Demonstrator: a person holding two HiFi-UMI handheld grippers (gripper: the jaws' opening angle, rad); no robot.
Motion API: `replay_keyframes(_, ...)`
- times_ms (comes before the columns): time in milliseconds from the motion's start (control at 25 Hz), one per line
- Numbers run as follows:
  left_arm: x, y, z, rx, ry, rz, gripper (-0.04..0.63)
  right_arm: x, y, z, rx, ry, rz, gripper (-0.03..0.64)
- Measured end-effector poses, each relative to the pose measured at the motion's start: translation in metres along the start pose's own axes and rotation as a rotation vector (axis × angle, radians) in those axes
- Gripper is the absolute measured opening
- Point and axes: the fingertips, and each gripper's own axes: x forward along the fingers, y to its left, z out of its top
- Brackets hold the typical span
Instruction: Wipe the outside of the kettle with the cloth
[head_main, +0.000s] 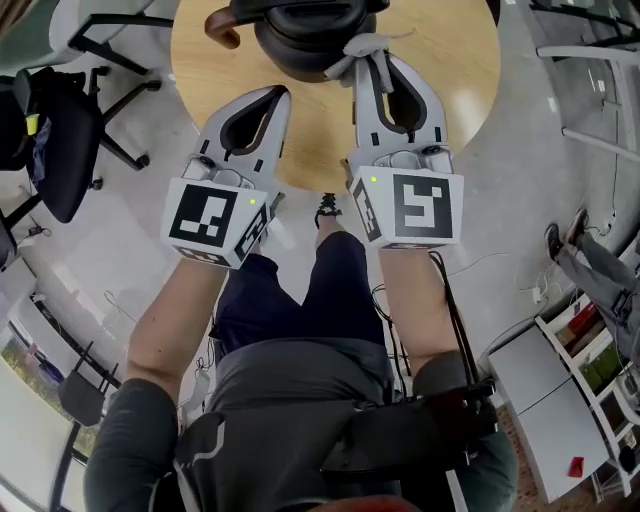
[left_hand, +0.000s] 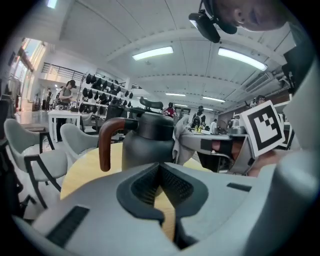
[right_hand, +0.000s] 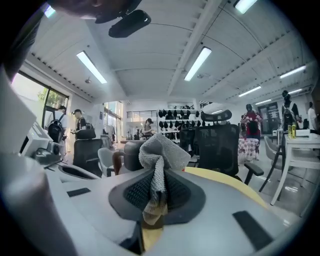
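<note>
A dark kettle (head_main: 305, 35) with a brown handle (head_main: 222, 25) stands at the far side of the round wooden table (head_main: 450, 90). My right gripper (head_main: 368, 60) is shut on a grey cloth (head_main: 365, 48), which touches or nearly touches the kettle's right side. In the right gripper view the cloth (right_hand: 161, 160) bunches up between the pads, with the kettle (right_hand: 134, 155) behind to the left. My left gripper (head_main: 280, 95) is shut on nothing and sits short of the kettle, near its front. The left gripper view shows the kettle (left_hand: 147, 142) straight ahead and the cloth (left_hand: 180, 137) at its right.
Office chairs (head_main: 60, 130) stand left of the table and a low shelf unit (head_main: 575, 370) stands at the right. A black chair (right_hand: 220, 145) is beyond the table in the right gripper view. White chairs (left_hand: 35, 155) are at the left. People stand far back.
</note>
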Motion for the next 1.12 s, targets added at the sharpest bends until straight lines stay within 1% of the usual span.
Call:
replay_keyframes(80,0.003,-0.001,0.010,-0.010,-0.018,0.019,0.008,0.004,0.001,0.011,-0.014,-0.013,0.030,0.052)
replay_keyframes(200,0.006,-0.004,0.020,-0.010,-0.039,0.039,0.009,0.007,-0.001,0.015,-0.026,-0.014,0.057,0.052)
replay_keyframes(400,0.009,0.010,0.016,-0.042,-0.045,0.085,0.009,0.010,-0.001,0.004,-0.021,-0.057,0.109,0.052)
replay_keyframes(520,0.009,0.011,0.010,-0.062,-0.047,0.105,0.008,0.010,-0.005,-0.008,0.002,-0.051,0.115,0.052)
replay_keyframes(600,0.010,0.008,0.009,-0.058,-0.050,0.111,0.009,0.010,-0.009,-0.022,0.018,-0.020,0.112,0.052)
replay_keyframes(720,0.014,0.004,0.008,-0.045,-0.053,0.115,0.009,0.016,-0.010,-0.054,0.025,0.048,0.120,0.052)
replay_keyframes(880,0.014,0.010,-0.006,-0.063,-0.038,0.131,0.008,0.028,-0.006,-0.094,0.047,0.129,0.111,0.052)
replay_keyframes(1000,0.015,0.013,-0.011,-0.077,-0.032,0.137,0.009,0.033,-0.010,-0.111,0.068,0.172,0.086,0.052)
replay_keyframes(1120,0.015,0.012,-0.015,-0.080,-0.024,0.127,0.009,0.035,-0.010,-0.121,0.076,0.209,0.080,0.052)
